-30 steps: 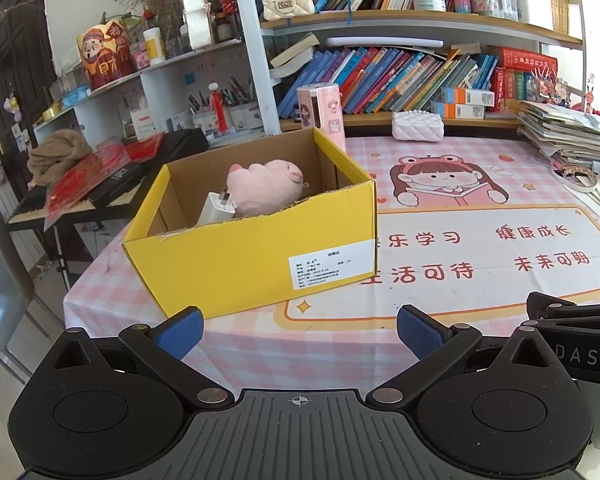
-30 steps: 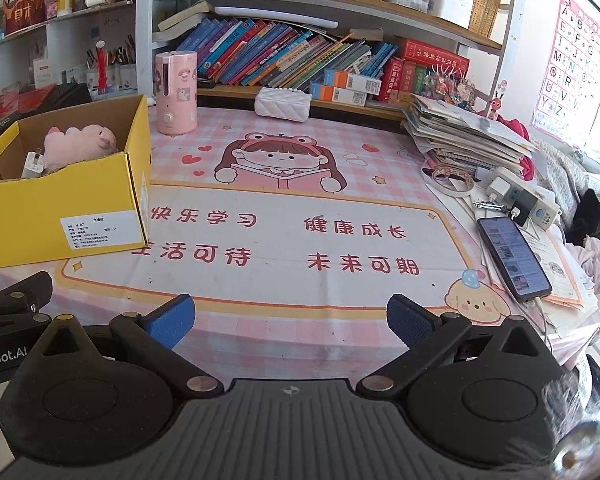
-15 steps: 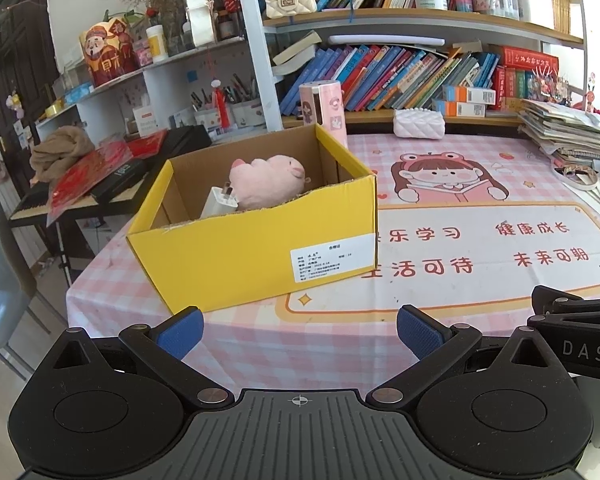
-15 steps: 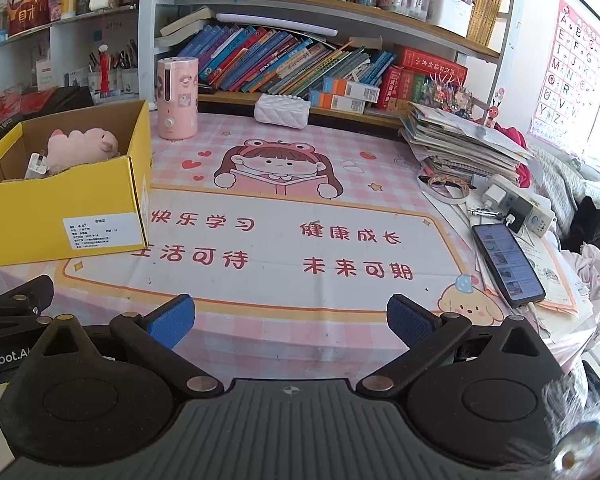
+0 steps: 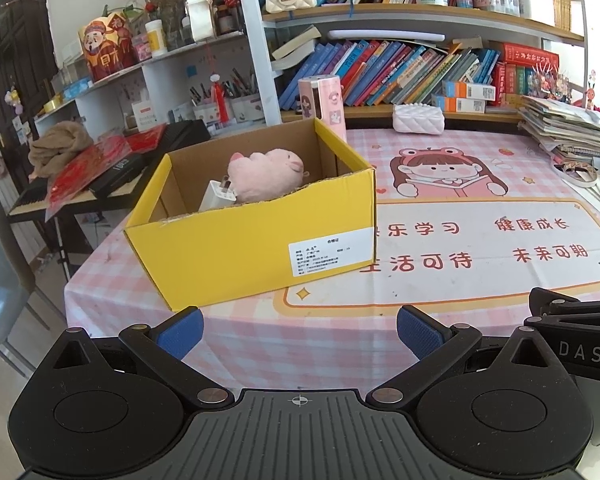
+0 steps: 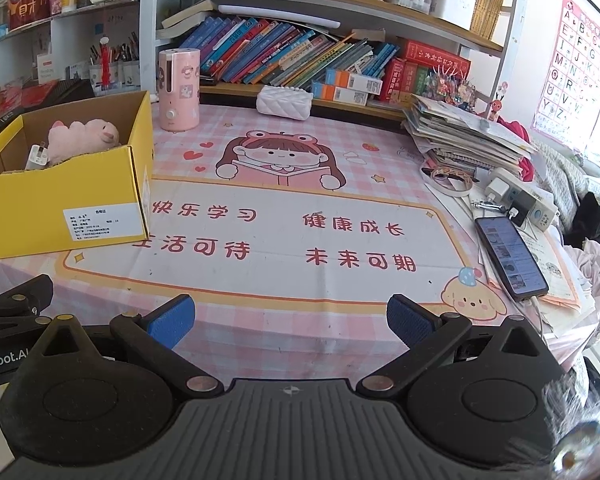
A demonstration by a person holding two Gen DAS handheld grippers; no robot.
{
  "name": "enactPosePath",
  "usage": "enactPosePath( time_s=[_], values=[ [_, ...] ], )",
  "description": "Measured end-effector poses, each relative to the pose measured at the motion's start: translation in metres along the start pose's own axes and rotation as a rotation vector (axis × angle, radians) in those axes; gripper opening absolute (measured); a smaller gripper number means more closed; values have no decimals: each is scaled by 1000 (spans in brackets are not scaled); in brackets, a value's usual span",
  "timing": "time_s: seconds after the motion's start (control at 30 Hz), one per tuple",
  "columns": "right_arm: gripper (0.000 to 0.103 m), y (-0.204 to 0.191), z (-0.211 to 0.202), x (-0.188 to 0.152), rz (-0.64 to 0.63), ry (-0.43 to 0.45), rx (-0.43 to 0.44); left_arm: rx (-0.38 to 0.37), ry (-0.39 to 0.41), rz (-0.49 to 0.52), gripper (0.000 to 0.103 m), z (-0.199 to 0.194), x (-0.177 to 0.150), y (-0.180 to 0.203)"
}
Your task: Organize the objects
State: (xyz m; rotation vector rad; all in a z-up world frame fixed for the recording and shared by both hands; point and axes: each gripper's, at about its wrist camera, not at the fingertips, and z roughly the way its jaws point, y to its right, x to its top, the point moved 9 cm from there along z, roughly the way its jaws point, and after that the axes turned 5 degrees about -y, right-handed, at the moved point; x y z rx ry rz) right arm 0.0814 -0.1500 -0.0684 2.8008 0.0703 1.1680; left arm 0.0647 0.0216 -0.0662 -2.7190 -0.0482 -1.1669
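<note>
Resting at the left of the table (image 6: 260,152), a yellow box (image 5: 256,240) holds a pink plush toy (image 5: 266,174) with a white charger (image 5: 217,196) touching its left side. Left gripper (image 5: 298,326) and right gripper (image 6: 288,318) hover at the near table edge, side by side, fingers spread wide apart and empty. A pink humidifier (image 6: 179,88) stands just behind the box; a phone (image 6: 510,256) lies at the right edge.
</note>
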Motion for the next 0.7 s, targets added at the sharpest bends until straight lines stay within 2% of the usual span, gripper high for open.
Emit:
enactPosePath(
  time_s=[0.7],
  values=[
    [103,1,9,-2,-1,-20,-3,-30,-25,-26,103,9,-1,-3]
  ],
)
